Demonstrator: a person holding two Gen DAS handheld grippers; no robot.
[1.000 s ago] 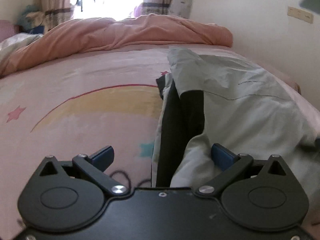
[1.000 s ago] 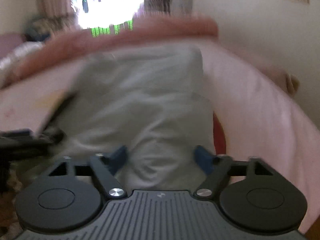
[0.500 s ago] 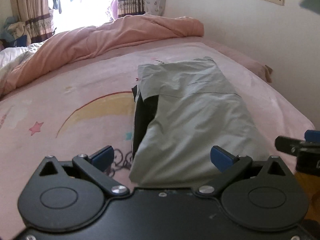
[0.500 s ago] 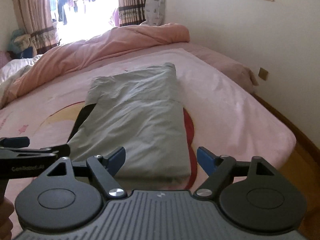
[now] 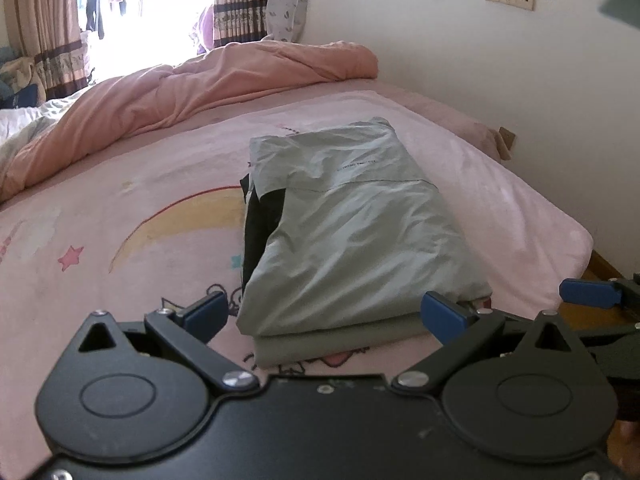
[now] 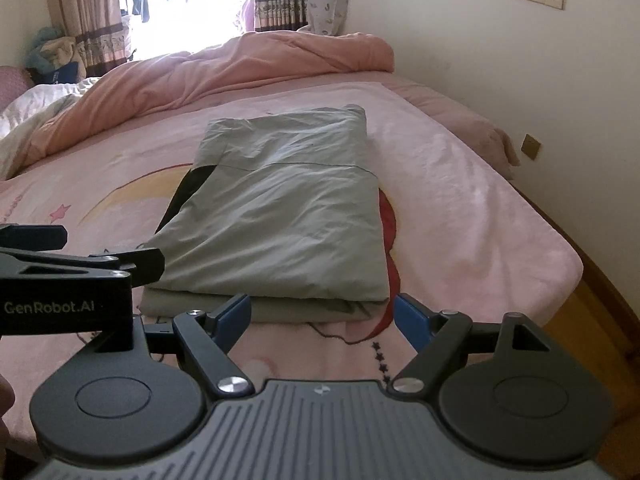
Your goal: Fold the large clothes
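Observation:
A pale grey-green garment [image 5: 352, 224] lies folded into a long rectangle on the pink bed sheet [image 5: 120, 216], with a black lining showing along its left edge. It also shows in the right wrist view [image 6: 280, 216]. My left gripper [image 5: 326, 314] is open and empty, held back from the garment's near edge. My right gripper [image 6: 322, 314] is open and empty, also just short of the near edge. The left gripper's body shows at the left of the right wrist view [image 6: 64, 280].
A rumpled pink duvet [image 5: 192, 84] lies across the far end of the bed. A wall [image 5: 500, 60] with sockets runs along the right. The bed's right edge drops to a wooden floor [image 6: 592, 320]. Curtains and a bright window [image 6: 188, 4] are at the back.
Both grippers have pulled back and up from the garment, which now lies wholly in view as a folded rectangle. The jaws have stayed open.

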